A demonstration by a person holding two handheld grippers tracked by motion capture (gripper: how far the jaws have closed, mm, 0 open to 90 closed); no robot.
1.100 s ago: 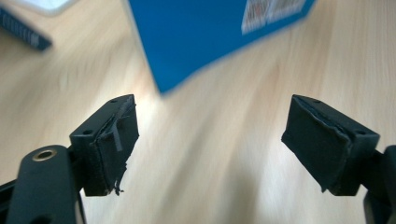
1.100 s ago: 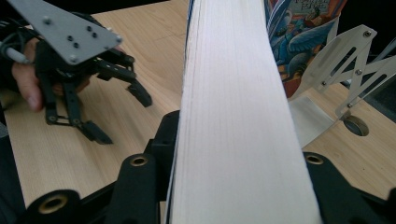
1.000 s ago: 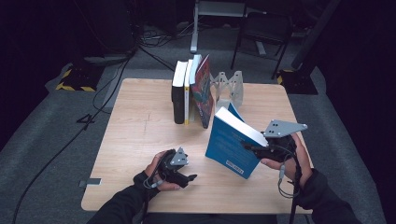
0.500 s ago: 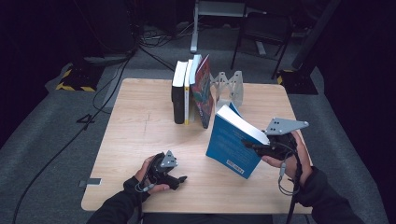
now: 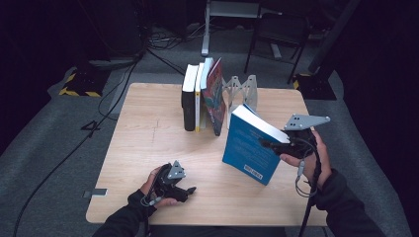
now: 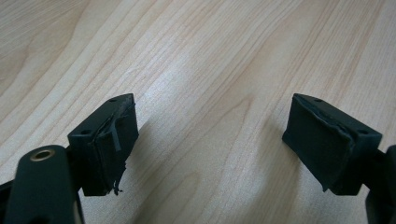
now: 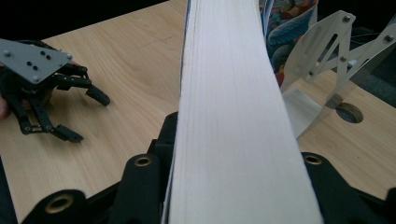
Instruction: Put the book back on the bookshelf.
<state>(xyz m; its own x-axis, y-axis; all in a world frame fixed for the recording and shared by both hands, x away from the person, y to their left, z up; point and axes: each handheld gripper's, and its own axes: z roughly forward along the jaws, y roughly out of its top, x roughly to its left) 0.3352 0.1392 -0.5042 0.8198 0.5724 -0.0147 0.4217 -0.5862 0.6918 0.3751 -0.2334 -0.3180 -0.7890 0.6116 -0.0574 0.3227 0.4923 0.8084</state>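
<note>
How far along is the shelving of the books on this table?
Done: three books stand upright against the white bookend. In hand: the right gripper clamps the blue book, tilted above the table. Left: standing it in the row. The left gripper rests open, empty.

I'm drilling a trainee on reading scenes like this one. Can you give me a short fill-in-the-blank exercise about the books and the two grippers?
1. The right gripper is clamped on a book whose cover is ____.
2. The left gripper has its jaws ____, with nothing between them.
3. The row of books stands upright beside a white ____ at the far side of the table.

Missing words: blue; open; bookend
</note>
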